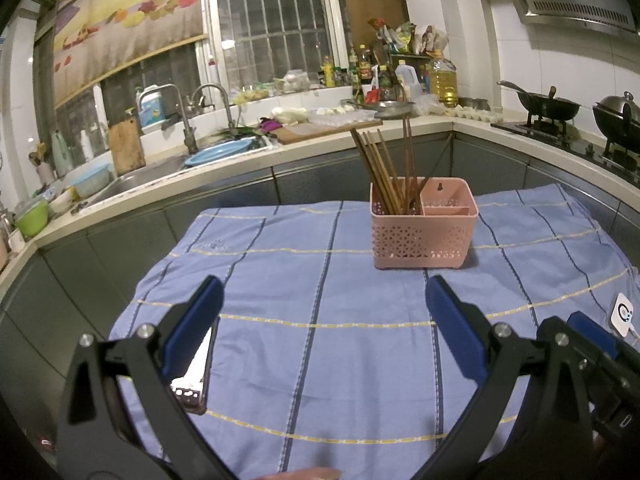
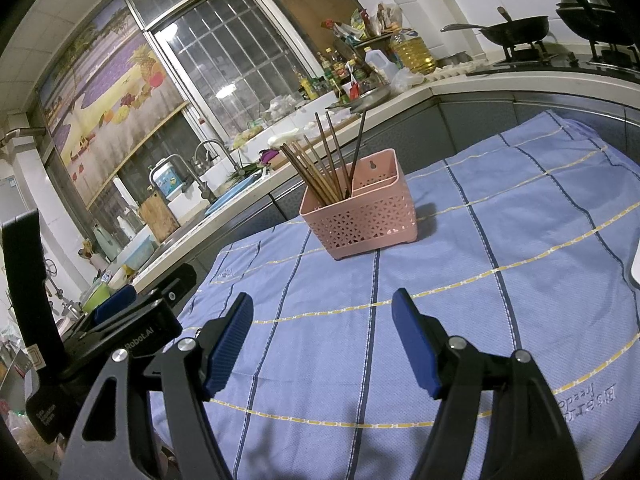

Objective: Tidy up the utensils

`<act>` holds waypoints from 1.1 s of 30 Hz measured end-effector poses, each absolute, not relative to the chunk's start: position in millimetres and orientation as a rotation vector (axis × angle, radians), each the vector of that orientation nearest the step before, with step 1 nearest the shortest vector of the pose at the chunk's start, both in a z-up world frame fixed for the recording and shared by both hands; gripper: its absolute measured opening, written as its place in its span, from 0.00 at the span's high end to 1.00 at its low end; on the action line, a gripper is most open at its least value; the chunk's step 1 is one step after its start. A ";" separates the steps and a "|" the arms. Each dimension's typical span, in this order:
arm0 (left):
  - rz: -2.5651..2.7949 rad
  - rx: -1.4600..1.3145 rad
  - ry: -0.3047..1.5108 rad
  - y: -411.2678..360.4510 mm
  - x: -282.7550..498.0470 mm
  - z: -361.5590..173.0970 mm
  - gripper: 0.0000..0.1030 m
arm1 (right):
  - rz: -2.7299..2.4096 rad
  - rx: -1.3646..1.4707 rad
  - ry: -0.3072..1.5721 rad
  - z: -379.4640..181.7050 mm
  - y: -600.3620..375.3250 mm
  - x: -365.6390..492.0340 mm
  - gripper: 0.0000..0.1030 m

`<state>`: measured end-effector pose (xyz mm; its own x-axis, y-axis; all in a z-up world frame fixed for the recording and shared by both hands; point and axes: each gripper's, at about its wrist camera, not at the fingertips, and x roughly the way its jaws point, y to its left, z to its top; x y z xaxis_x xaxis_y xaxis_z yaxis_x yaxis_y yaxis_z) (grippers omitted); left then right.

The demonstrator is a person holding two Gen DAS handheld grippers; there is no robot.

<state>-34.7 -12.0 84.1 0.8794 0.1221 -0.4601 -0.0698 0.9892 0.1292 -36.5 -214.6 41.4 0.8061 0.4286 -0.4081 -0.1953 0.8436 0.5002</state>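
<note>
A pink perforated utensil basket [image 1: 424,236] [image 2: 362,220] stands on the blue checked cloth [image 1: 312,280] [image 2: 480,260]. Several brown chopsticks [image 1: 384,172] [image 2: 320,164] lean upright in its left compartment; the other compartments look bare. My left gripper [image 1: 324,300] hovers open over the cloth, well short of the basket, with nothing between its blue pads. My right gripper [image 2: 322,312] is likewise open and holds nothing, aimed at the basket from the near right. The right gripper's body [image 1: 592,344] shows at the left wrist view's right edge, and the left gripper's body [image 2: 132,320] at the right wrist view's left.
A phone [image 1: 194,376] lies on the cloth by the left finger. A white device with a cable [image 1: 624,314] sits at the cloth's right edge. Behind runs a counter with a sink [image 1: 160,168], cutting boards, bottles [image 1: 440,76] and a stove with woks [image 1: 548,106].
</note>
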 end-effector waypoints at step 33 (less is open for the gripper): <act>0.102 0.115 0.488 -14.3 -33.7 84.7 0.06 | 0.347 0.457 0.539 43.2 -213.9 -35.2 0.30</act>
<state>-33.7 -14.3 84.7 0.8786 0.1252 -0.4609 -0.0705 0.9884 0.1342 -35.2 -213.9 43.2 0.8052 0.4289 -0.4095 -0.1951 0.8437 0.5000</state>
